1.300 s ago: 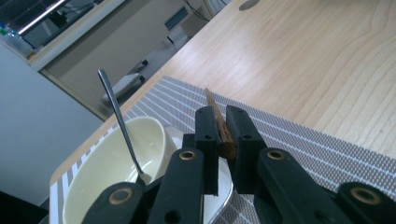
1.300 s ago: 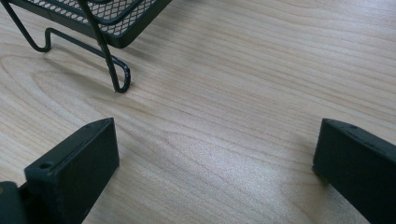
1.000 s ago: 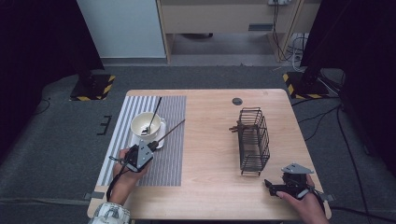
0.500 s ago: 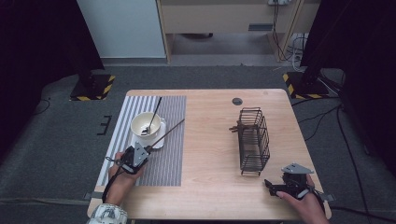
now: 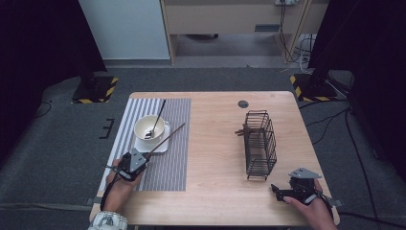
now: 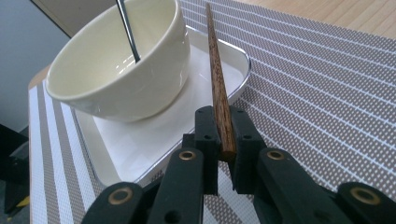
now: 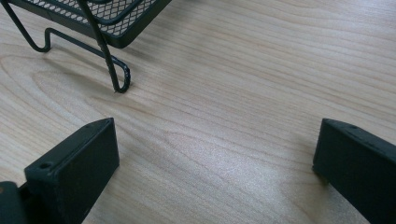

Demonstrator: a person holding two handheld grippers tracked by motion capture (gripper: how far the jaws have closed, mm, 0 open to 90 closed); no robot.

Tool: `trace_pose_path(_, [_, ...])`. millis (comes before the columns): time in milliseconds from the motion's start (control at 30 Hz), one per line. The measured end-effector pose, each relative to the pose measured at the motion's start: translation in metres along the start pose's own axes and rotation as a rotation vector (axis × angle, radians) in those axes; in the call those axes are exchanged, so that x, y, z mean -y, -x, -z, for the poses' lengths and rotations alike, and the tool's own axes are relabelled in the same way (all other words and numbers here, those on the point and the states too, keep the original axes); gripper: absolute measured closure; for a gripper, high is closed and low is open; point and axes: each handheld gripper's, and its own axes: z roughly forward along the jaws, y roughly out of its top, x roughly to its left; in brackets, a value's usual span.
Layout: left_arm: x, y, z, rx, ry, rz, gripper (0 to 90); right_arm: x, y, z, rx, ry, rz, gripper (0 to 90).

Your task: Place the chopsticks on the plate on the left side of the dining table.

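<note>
Brown and thin, the wooden chopstick [image 6: 218, 88] is pinched near its thick end by the left gripper [image 6: 223, 140], whose two black jaws press on it from both sides. In the left gripper view it runs up the middle of the picture, with its thin end pointing to the top. It passes over the corner of the white square plate [image 6: 140, 144], close beside the cream bowl [image 6: 116, 74], and I cannot tell if it touches the plate rim. A metal spoon [image 6: 128, 30] leans inside the bowl.

What could go wrong? The chopstick is long and held only at one end, so the far end can swing. If the hand turns or drops, the tip may bump the bowl or catch on the plate rim. Then the stick could twist in the jaws or slip out. A hard bump might also push the bowl and rattle the spoon.

In the high view the left gripper [image 5: 131, 163] is at the lower left, on the striped placemat [image 5: 172, 163]. The right gripper [image 5: 292, 189] is at the lower right, low over the wooden table [image 5: 215, 143]. Its jaws stand wide apart with nothing between them. The black wire basket [image 5: 260, 143] stands just above it in the picture.
</note>
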Motion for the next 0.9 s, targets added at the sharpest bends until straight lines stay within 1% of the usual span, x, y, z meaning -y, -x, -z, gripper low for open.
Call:
trace_pose_path(200, [0.011, -0.005, -0.001, 0.017, -0.035, 0.031, 83.2, 0.000, 0.000, 0.000, 0.000, 0.000, 0.000, 0.2])
trace_pose_path(467, [0.017, -0.008, 0.000, 0.036, -0.039, 0.064, 83.1, 0.000, 0.000, 0.000, 0.000, 0.000, -0.001, 0.2])
trace_pose_path(533, [0.019, -0.010, -0.001, 0.034, -0.040, 0.062, 83.1, 0.000, 0.000, 0.000, 0.000, 0.000, 0.000, 0.2])
trace_pose_path(600, [0.021, -0.012, 0.000, 0.035, -0.044, 0.075, 83.1, 0.000, 0.000, 0.000, 0.001, 0.000, -0.001, 0.2])
trace_pose_path(633, [0.023, -0.014, 0.001, 0.036, -0.053, 0.092, 83.1, 0.000, 0.000, 0.000, 0.001, 0.000, -0.001, 0.2])
trace_pose_path(667, [0.024, -0.015, 0.002, 0.034, -0.055, 0.101, 83.1, 0.000, 0.000, 0.000, 0.001, 0.000, -0.001, 0.2])
trace_pose_path(767, [0.027, -0.018, 0.003, 0.037, -0.055, 0.114, 82.7, 0.000, 0.000, 0.000, 0.001, 0.000, -0.001, 0.2])
trace_pose_path(900, [0.029, -0.017, 0.002, 0.047, -0.062, 0.115, 82.6, 0.000, 0.000, 0.000, 0.001, 0.000, -0.001, 0.2])
